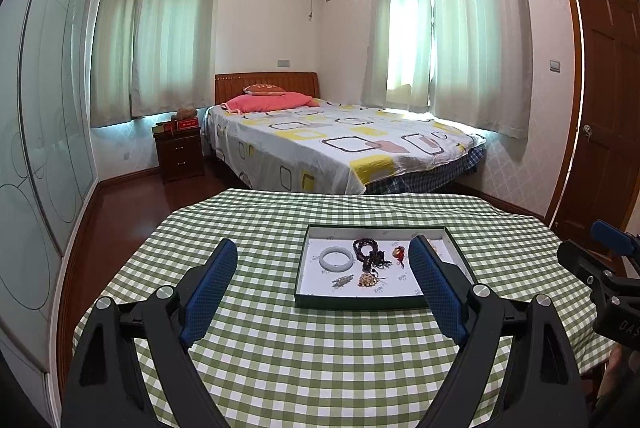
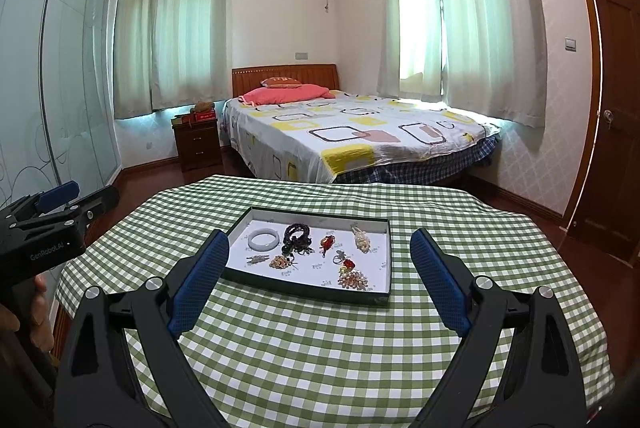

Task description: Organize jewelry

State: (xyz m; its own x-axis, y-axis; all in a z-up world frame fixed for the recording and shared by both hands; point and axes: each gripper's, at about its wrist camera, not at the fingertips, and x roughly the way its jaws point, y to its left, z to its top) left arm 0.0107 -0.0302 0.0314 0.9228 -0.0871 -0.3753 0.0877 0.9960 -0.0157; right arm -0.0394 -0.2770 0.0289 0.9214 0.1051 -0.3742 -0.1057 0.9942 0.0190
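Both grippers held above the checked cloth [image 2: 320,348], short of the tray [image 2: 310,294], nothing gripped. Left gripper [image 1: 322,284]: jaws spread wide, released, empty. Right gripper [image 2: 320,276]: same, spread wide, empty.

All the jewelry seen lies inside the tray, ahead of both grippers, none on the cloth. Left to right, from the right gripper's view:
- pale bangle [image 2: 262,240] flat, far-left of the tray, ahead of the right gripper's left finger
- small silver piece [image 2: 256,260] just nearer than the bangle, type unclear
- dark bead string [image 2: 297,237] heaped just right of the bangle
- small pearl cluster [image 2: 280,261] nearer than the dark beads
- red-gold piece [image 2: 327,242] mid-tray
- ring [image 2: 340,258] just right and nearer, too small to be sure
- red charm with pearl bunch [image 2: 352,278] at the near edge
- pearl strand [image 2: 361,239] far-right, apart from the rest

From the left gripper's view the tray sits ahead and right, its right finger hiding the tray's right part.

Step in hand: cannot settle it. Pieces spread loosely in one tray fit either sorted-and-let-go or laid out awaiting sorting; no other box or holder is in view.

If a pick follows, small flat pieces want a low, narrow pinch; the dark beads are tangled and may drag neighbours
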